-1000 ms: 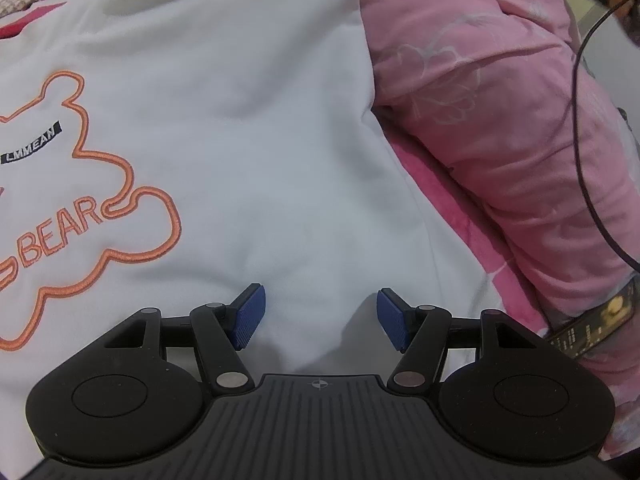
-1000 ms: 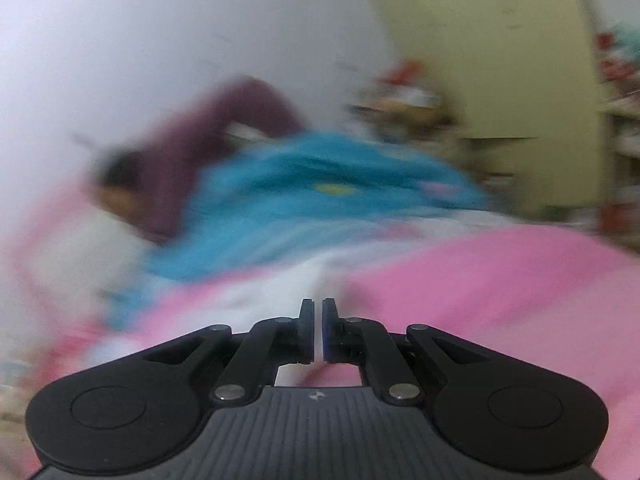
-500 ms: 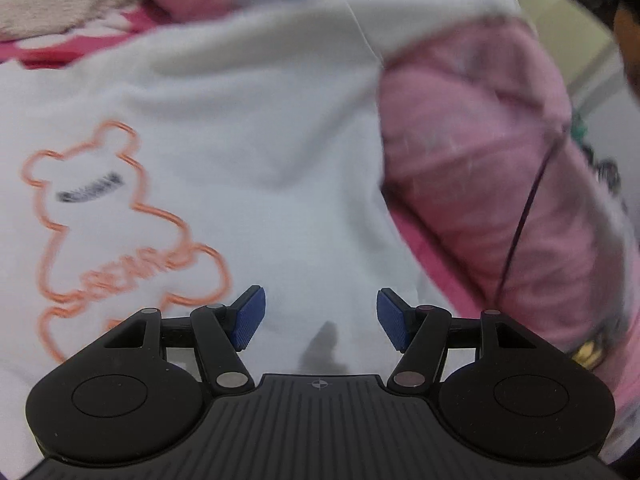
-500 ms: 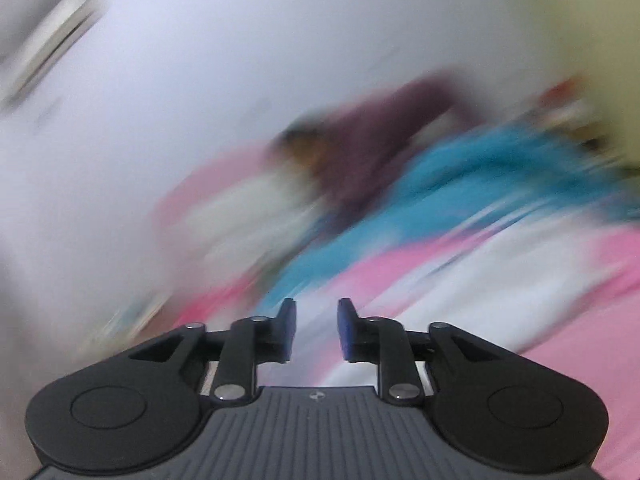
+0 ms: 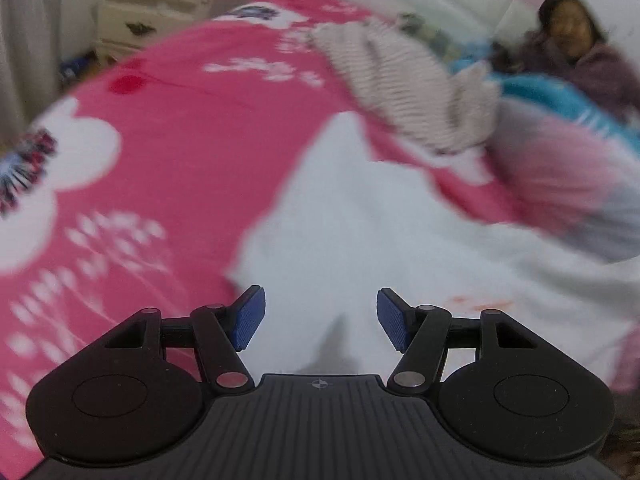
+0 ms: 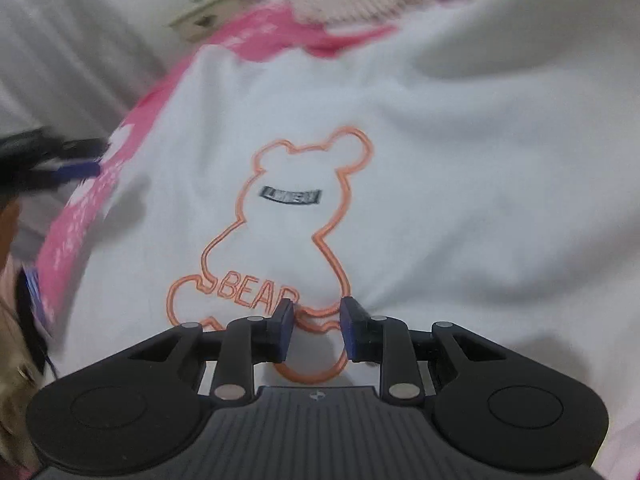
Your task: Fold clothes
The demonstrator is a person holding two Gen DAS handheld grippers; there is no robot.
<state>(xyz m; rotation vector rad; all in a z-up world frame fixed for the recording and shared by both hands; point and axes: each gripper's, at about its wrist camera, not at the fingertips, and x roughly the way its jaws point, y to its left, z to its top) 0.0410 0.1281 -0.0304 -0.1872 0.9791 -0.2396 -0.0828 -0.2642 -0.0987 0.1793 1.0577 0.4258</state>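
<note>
A white sweatshirt [image 6: 440, 168] with an orange bear outline [image 6: 296, 216] and the word BEAR lies spread on a pink bedspread [image 5: 168, 152]. My right gripper [image 6: 316, 328] is open and empty, low over the bear print. My left gripper [image 5: 320, 318] is open and empty over a white edge of the sweatshirt [image 5: 360, 224]. The left gripper also shows blurred at the left edge of the right wrist view [image 6: 52, 164].
A beige knitted garment [image 5: 404, 80] lies beyond the sweatshirt. A pink quilt [image 5: 560, 176] and blue bedding [image 5: 560, 100] lie at the right, where a person [image 5: 580, 44] sits. A cream chest of drawers [image 5: 156, 4] stands behind the bed at the left.
The right gripper opened from shut and swung down from facing the room to over the bear print. The left gripper stayed open and turned away from the print toward the sweatshirt's edge.
</note>
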